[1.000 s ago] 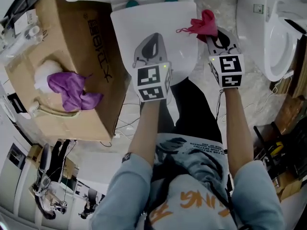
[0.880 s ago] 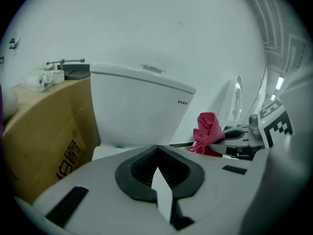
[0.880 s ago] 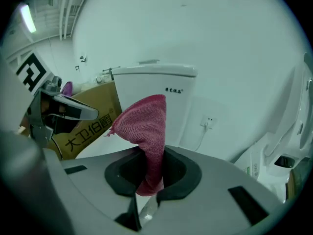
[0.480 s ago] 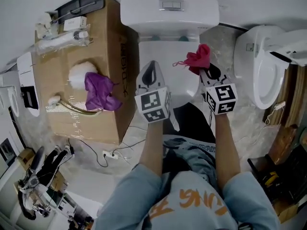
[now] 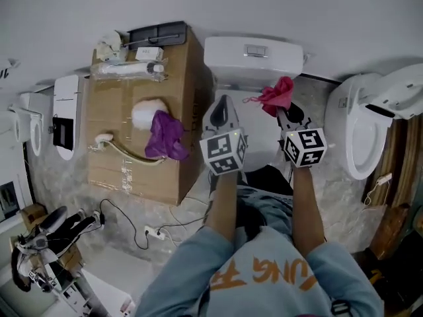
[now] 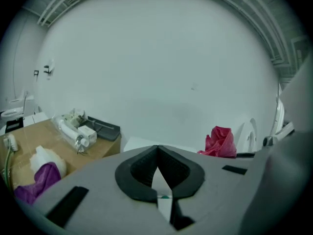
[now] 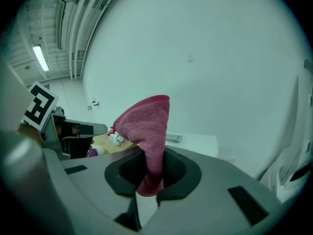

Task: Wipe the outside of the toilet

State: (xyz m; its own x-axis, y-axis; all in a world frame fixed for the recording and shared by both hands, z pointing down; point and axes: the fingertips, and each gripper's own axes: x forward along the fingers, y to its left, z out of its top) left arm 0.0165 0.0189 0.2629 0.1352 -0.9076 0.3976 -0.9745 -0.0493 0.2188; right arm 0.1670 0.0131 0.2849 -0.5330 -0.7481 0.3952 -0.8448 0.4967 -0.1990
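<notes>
the white toilet stands against a plain white wall on a pale stone floor. over it, the right tongs pinch a red cloth; the left tongs are closed, empty. a cardboard box stands beside it.

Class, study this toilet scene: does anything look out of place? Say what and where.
A large cardboard box stands close beside the toilet, on the person's left, with a purple cloth crumpled on top among loose fittings. It likely hampers wiping that side.

Glossy smooth toilet, coarse knitted cloth, matt brown cardboard box
</notes>
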